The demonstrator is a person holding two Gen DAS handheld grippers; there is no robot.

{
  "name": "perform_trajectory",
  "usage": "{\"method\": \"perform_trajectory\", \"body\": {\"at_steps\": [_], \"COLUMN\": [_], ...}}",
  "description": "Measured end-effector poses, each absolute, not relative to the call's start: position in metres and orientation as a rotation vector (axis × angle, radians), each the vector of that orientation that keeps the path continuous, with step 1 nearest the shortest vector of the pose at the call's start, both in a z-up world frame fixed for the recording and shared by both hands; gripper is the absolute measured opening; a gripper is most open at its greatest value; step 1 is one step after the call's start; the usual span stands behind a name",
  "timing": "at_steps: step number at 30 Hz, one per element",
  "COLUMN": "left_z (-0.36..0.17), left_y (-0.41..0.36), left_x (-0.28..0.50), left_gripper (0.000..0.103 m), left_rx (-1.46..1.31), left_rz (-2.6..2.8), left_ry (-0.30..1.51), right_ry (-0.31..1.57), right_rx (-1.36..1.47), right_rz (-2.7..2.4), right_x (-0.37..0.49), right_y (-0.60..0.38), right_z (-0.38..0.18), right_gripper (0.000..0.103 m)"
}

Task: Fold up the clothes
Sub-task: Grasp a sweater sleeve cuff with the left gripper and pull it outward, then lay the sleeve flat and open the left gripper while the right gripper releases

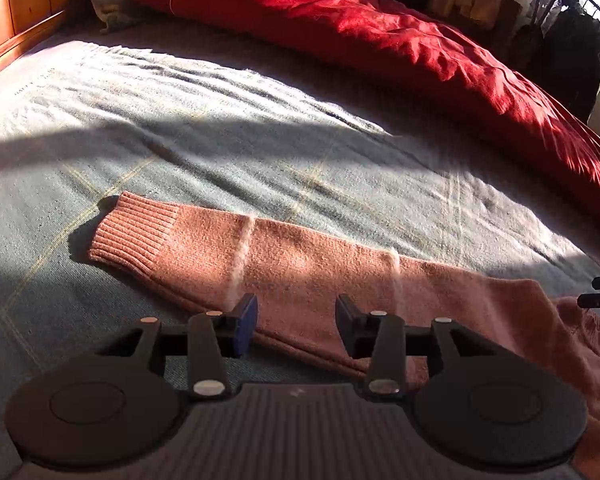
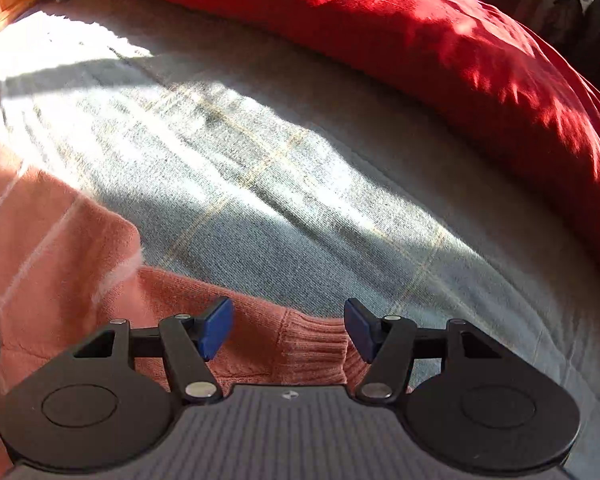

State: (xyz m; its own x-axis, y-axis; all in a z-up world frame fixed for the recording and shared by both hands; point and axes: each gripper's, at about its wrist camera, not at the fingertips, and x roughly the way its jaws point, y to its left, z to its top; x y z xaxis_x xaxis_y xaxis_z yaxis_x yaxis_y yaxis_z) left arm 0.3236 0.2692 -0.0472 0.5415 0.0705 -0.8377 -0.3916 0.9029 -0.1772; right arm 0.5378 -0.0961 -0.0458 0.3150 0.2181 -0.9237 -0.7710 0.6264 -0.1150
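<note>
Only left tongs (image 1: 296, 326) view shows sleeve cuff (image 1: 134, 232), right tongs (image 2: 288, 330) over hem ribbing (image 2: 314, 350), both wide

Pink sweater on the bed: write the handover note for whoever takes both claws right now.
Left claw: open, empty, poised over the left sleeve, which lies flat and stretched out on the grey blanket, ribbed cuff at its far end.
Right claw: open, empty, over the right sleeve's ribbed cuff.
The pink sweater body lies between the two claws; a red duvet is bunched along the far side.
Done: sweater laid out; no fold visible.
Left: probably grip each sleeve, bring both across the body, then fold the body.
</note>
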Motion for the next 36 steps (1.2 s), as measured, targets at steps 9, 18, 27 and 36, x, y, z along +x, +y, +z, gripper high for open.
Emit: {"method": "perform_trajectory", "body": {"at_steps": [9,18,27,36], "left_z": [-0.057,-0.051,-0.091,-0.073], "left_y": [0.229,0.202,0.180,0.227], "left_x": [0.340,0.374,0.397,0.377], "left_gripper": [0.043,0.043,0.046,0.044], "left_rx": [-0.341,-0.255,-0.084,-0.157], "left_rz": [0.208,0.116,0.053,0.169], "left_ry": [1.009,0.991,1.126,1.123], "right_ry": [1.100,1.083,1.213,1.156], "right_rx": [-0.926,-0.649,-0.324,-0.111], "right_rz": [1.053,0.786,0.823,0.670], "right_x": [0.534,0.549,0.501,0.527], "right_y": [-0.062,-0.078,-0.053,-0.047], "right_z": [-0.082,-0.064,-0.075,-0.061], "right_gripper": [0.017,0.016,0.044,0.050]}}
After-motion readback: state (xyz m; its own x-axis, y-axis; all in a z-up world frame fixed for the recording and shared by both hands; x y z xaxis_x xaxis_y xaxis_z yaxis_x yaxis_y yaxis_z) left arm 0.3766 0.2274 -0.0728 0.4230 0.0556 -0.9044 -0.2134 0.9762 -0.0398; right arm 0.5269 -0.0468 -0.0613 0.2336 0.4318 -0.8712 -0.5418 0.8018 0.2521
